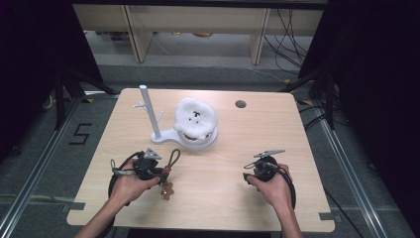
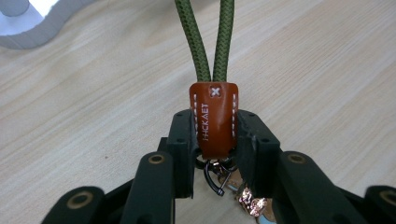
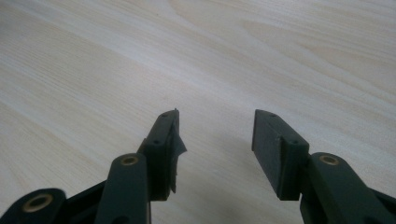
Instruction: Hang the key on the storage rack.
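- The left gripper (image 2: pixel 212 140) clamped its jaws on the brown leather tab (image 2: pixel 214 116) of an olive-green cord keychain (image 1: pixel 173 157), just above the pale wooden desk (image 1: pixel 218 173).
- The right gripper (image 3: pixel 215 135) idled, jaws wide and empty.
- Keeping the loop open would likely ease hanging it on the white peg stand (image 1: pixel 148 111).

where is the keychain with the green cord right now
The keychain is clamped by its brown leather tab in the left gripper, low on the table's left side, in front of the white stand.
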### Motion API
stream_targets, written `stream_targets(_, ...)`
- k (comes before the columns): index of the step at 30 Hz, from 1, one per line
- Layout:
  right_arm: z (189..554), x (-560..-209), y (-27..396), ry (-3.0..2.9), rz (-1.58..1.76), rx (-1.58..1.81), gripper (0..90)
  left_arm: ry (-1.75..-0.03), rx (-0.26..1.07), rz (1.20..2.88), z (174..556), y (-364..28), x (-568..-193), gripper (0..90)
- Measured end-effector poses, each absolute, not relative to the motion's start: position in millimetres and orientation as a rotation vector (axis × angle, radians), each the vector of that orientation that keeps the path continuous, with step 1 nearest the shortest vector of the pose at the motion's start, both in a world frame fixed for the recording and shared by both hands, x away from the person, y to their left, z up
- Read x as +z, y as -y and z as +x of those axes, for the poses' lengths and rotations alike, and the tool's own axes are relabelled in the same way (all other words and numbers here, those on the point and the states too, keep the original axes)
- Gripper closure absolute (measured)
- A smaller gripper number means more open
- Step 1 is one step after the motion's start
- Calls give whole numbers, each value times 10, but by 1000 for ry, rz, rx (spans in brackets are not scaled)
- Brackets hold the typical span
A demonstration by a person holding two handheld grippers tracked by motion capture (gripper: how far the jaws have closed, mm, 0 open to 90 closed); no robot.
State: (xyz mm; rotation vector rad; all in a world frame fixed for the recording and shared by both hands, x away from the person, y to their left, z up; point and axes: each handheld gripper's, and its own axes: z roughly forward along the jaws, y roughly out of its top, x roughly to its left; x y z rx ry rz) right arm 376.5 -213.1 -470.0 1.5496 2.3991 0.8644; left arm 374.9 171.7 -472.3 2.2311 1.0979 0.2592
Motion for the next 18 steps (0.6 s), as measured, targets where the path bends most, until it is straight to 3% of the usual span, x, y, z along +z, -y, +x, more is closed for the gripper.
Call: stream_targets(18, 3759, -4700, 2139, -2374, 1555, 874, 523, -1039, 353, 2015, 3520, -2007, -4692, 684)
